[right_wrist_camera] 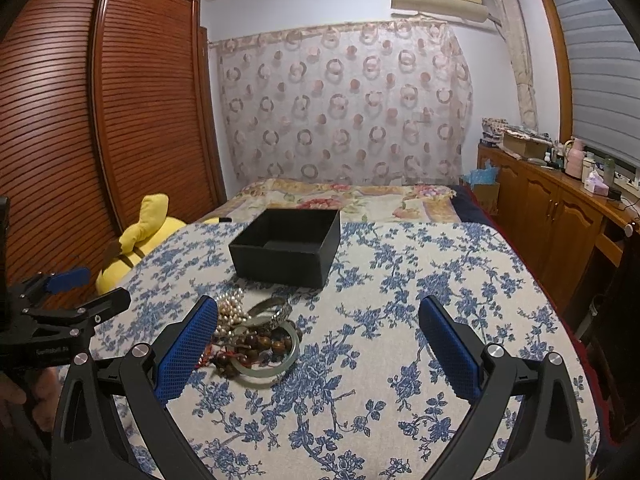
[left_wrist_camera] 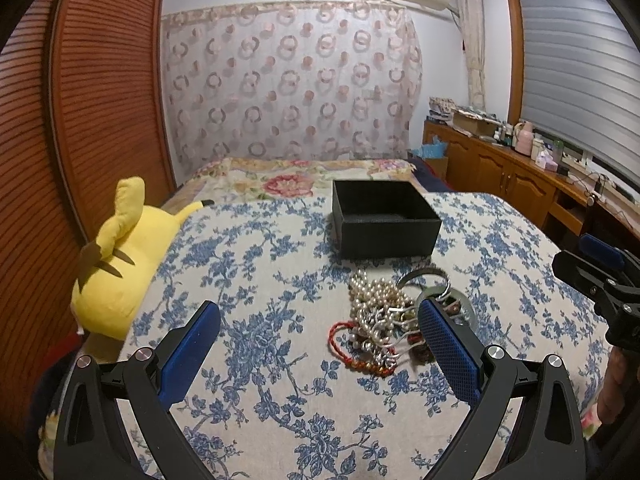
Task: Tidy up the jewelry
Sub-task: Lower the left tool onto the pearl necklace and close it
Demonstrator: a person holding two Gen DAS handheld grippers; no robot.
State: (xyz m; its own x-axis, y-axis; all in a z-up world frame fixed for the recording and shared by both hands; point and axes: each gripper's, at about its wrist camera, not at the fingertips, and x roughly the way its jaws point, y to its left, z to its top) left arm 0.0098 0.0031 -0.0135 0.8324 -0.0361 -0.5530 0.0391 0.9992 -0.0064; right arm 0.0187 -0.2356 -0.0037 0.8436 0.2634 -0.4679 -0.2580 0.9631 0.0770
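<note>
Left wrist view: left tongs (left_wrist_camera: 318, 344) spread wide, grasping nothing; the jewelry (left_wrist_camera: 394, 320) lies by the right pad, near the box (left_wrist_camera: 384, 226).

Right wrist view: right tongs (right_wrist_camera: 318, 340) released; bare cloth (right_wrist_camera: 400, 280) stretches to its right edge.

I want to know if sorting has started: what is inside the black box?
The black box shows only bare dark floor and inner walls. Its near wall hides the front strip of floor. The jewelry pile lies outside on the tablecloth.
</note>
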